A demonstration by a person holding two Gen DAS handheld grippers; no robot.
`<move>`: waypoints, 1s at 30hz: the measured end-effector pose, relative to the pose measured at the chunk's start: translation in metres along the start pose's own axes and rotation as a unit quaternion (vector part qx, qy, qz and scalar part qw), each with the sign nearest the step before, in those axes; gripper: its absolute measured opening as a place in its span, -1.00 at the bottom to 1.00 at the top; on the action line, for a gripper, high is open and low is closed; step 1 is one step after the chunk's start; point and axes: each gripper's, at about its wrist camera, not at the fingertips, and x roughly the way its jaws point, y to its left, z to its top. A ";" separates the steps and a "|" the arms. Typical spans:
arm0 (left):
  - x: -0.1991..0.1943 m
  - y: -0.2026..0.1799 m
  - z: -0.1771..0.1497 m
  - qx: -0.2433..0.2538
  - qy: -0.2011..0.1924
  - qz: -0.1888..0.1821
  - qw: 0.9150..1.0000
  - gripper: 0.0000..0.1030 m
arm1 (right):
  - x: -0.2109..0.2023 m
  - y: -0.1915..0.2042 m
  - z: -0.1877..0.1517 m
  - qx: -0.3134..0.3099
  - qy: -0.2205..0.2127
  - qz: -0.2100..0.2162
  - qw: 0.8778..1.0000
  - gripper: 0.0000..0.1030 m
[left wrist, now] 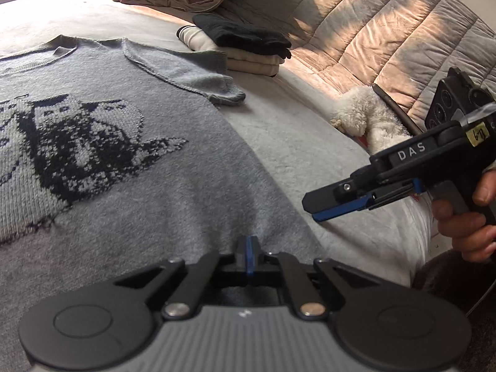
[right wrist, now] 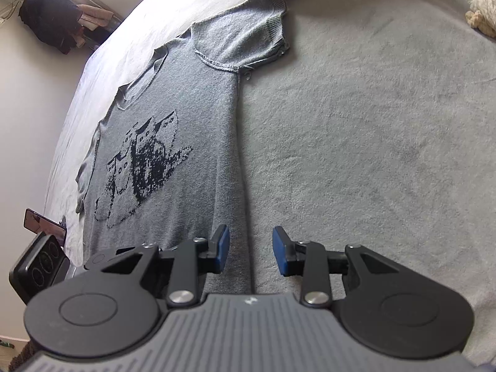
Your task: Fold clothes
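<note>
Grey knit sweater [right wrist: 186, 142] flat on bed | left gripper [left wrist: 249, 249] pressed together, seemingly pinching hem | right gripper [right wrist: 251, 252] spread above its edge

The left wrist camera is sitting low at the near hem of the grey sweater [left wrist: 130, 142], looking far across the bed [left wrist: 297, 142] toward the folded clothes [left wrist: 245, 46] and quilt [left wrist: 387, 40], catching the right gripper [left wrist: 313, 207] at its right. The right wrist camera is hovering higher, looking down along the sweater's right edge. Both are sharing the sweater and bed.
</note>
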 end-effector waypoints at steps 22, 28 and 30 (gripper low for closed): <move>-0.119 0.047 -0.042 -0.088 -0.051 0.143 0.984 -0.88 | 0.034 0.057 -0.025 -0.152 -0.022 -0.103 0.983 -0.51; -0.163 0.085 -0.063 -0.152 -0.072 0.212 0.963 -0.52 | 0.035 0.067 -0.033 -0.164 -0.038 -0.126 0.978 -0.90; -0.177 0.098 -0.071 -0.175 -0.079 0.232 0.954 -0.45 | 0.030 0.070 -0.036 -0.166 -0.044 -0.132 0.976 -0.92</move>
